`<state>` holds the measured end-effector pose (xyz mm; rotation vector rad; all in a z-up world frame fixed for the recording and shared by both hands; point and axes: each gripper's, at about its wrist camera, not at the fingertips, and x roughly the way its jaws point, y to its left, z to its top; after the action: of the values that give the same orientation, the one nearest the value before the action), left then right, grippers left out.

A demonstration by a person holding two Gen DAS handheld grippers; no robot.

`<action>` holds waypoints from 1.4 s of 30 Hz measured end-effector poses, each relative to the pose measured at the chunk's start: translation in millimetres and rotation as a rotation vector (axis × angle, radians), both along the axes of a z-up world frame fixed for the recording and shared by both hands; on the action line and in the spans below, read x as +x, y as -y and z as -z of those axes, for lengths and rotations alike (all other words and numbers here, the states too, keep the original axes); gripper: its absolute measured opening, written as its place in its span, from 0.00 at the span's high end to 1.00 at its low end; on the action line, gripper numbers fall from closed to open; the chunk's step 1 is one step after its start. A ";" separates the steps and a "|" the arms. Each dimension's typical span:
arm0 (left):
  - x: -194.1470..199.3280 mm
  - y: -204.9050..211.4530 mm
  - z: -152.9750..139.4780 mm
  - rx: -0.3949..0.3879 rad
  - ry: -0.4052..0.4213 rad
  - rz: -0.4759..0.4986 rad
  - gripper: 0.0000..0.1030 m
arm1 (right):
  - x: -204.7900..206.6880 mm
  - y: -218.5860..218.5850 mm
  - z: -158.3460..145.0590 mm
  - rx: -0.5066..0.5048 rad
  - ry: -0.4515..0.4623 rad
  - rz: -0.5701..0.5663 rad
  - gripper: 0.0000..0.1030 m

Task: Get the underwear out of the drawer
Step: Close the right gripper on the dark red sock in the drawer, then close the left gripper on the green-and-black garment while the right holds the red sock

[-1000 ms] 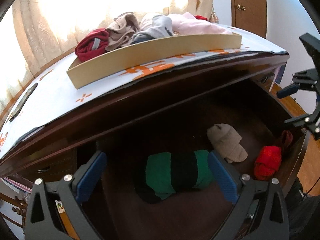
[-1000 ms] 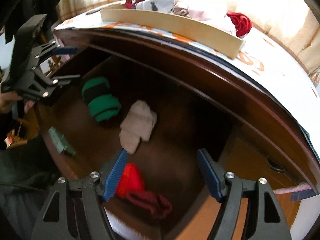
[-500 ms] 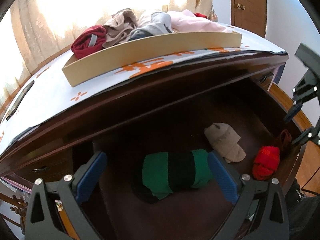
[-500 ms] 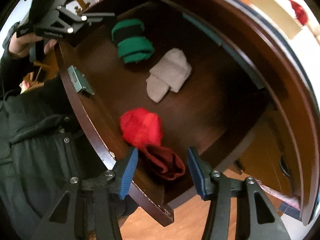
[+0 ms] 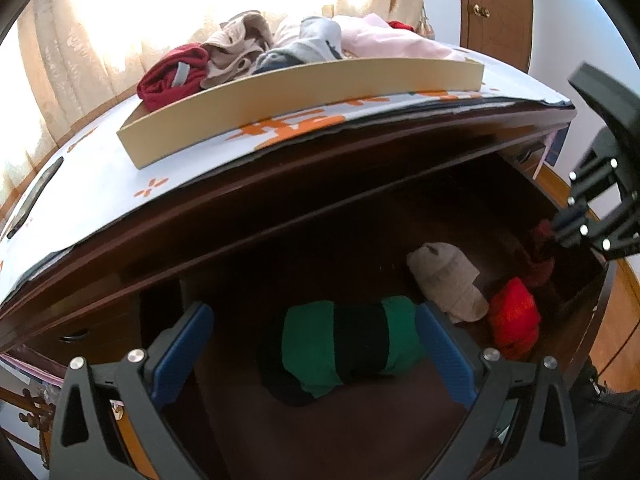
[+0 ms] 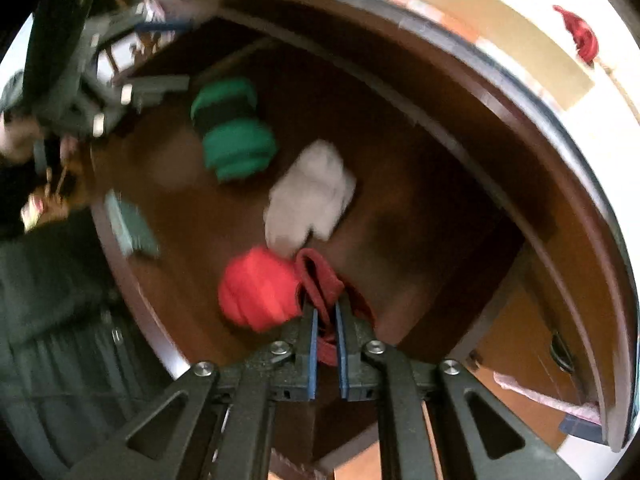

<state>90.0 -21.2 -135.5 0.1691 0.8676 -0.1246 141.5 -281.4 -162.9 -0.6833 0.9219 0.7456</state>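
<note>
Closed now, right gripper (image 6: 325, 322) pinches maroon underwear (image 6: 320, 280).

The right gripper (image 6: 325, 316) has dropped — closed on the maroon underwear (image 6: 320, 280).

Bedroom: wooden dresser (image 5: 280, 216), curtained window (image 5: 200, 8), clothes tray (image 5: 304, 96).

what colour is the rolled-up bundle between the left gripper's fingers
Green with a black band, clearest in the left wrist view.
</note>
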 end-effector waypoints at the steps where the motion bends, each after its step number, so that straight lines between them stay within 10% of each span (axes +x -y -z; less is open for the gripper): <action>1: 0.3 0.4 0.1 0.004 -0.004 0.002 0.01 | 1.1 -2.8 -0.1 0.010 0.008 0.001 0.92; 17: 19.3 15.0 16.0 0.000 -0.126 0.053 0.01 | 29.8 -9.4 37.7 0.020 -0.032 0.110 0.66; 42: 66.8 65.1 73.8 0.186 -0.385 0.254 0.00 | 42.6 3.0 31.5 0.125 -0.057 0.140 0.64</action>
<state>156.8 -86.3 -209.2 0.4398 1.2402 -0.3219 184.1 -284.4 -194.4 -0.4842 0.9565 0.6949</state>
